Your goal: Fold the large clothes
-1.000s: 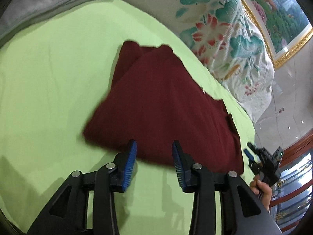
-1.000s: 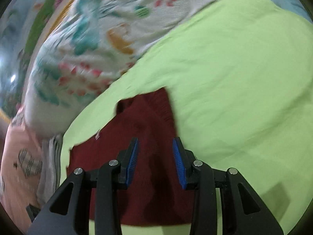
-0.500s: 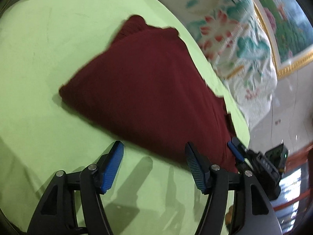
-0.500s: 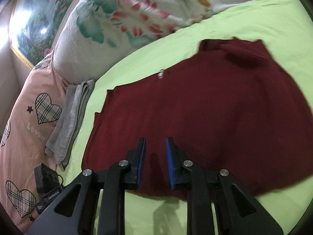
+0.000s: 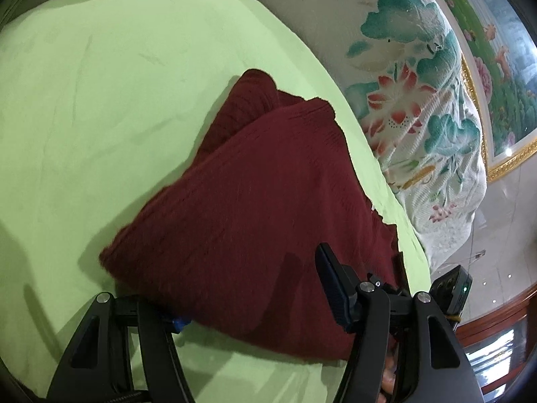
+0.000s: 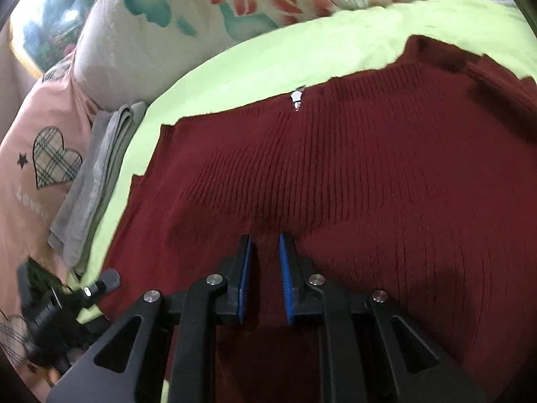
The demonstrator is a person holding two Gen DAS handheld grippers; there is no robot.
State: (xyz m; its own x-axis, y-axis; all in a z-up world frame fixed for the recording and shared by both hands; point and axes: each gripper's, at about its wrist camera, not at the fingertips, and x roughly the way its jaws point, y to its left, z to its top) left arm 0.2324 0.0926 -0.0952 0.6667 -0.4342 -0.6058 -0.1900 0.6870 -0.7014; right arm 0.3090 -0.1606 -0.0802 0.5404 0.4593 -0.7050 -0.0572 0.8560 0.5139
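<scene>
A dark red ribbed knit sweater (image 5: 255, 208) lies folded on the green bed sheet (image 5: 100, 100); it also fills the right wrist view (image 6: 352, 184), with a small white label (image 6: 296, 95) at its far edge. My left gripper (image 5: 255, 299) is wide open at the sweater's near edge, its left finger under the cloth and its right finger (image 5: 332, 285) above it. My right gripper (image 6: 265, 262) is over the sweater's near part with its jaws close together and a narrow gap between the blue pads; nothing is clamped.
A floral quilt (image 5: 419, 100) is bunched along the bed's far side. A folded grey garment (image 6: 97, 174) lies at the sheet's edge beside a pink pillow with plaid hearts (image 6: 40, 168). A framed painting (image 5: 496, 50) hangs behind.
My left gripper has opened wide and moved in onto the sweater's near edge, its left finger now under the cloth. My right gripper has swung over the sweater and narrowed its jaws.
</scene>
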